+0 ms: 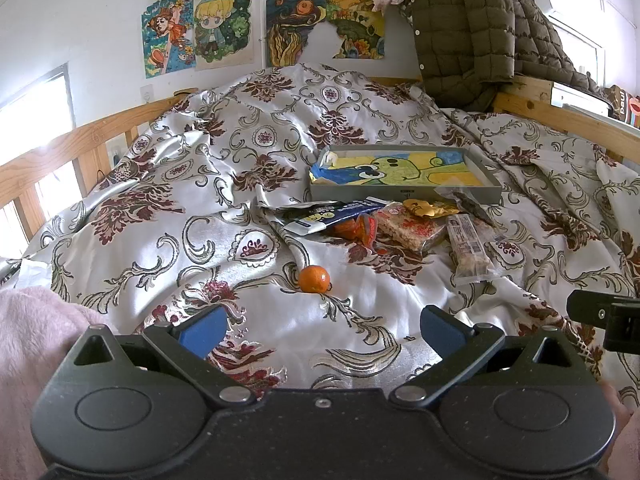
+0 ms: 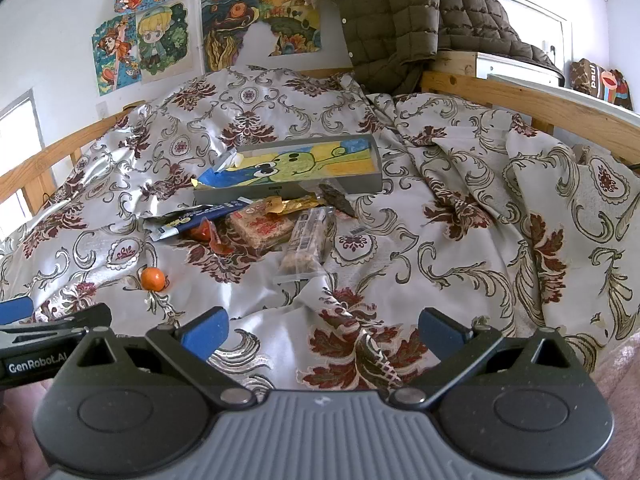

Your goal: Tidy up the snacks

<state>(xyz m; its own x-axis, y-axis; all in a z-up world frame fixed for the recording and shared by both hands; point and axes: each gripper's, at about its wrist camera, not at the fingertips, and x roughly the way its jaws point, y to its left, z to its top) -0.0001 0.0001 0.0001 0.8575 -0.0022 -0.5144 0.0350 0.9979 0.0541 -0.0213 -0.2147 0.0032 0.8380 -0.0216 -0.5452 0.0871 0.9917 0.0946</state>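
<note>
we see a bed (image 1: pixel 168 248) under a floral satin cover, with drawings (image 1: pixel 224 28) taped to the wall and a quilted coat (image 1: pixel 468 28) hung on the rail. a shallow grey box (image 1: pixel 404 194) lined with a green cartoon drawing lies mid-bed. the snacks (image 1: pixel 404 228) sit heaped just in front of it, touching its near wall: a blue-and-white packet, rice cakes, a long clear-wrapped bar; their print is too small to read. a tangerine (image 1: pixel 314 279) lies alone, nearer us. our left tongs (image 1: pixel 320 330) and right tongs (image 2: pixel 322 330) hover spread wide, holding nothing. "genrobot.ai" reads on the left tongs' side.
</note>
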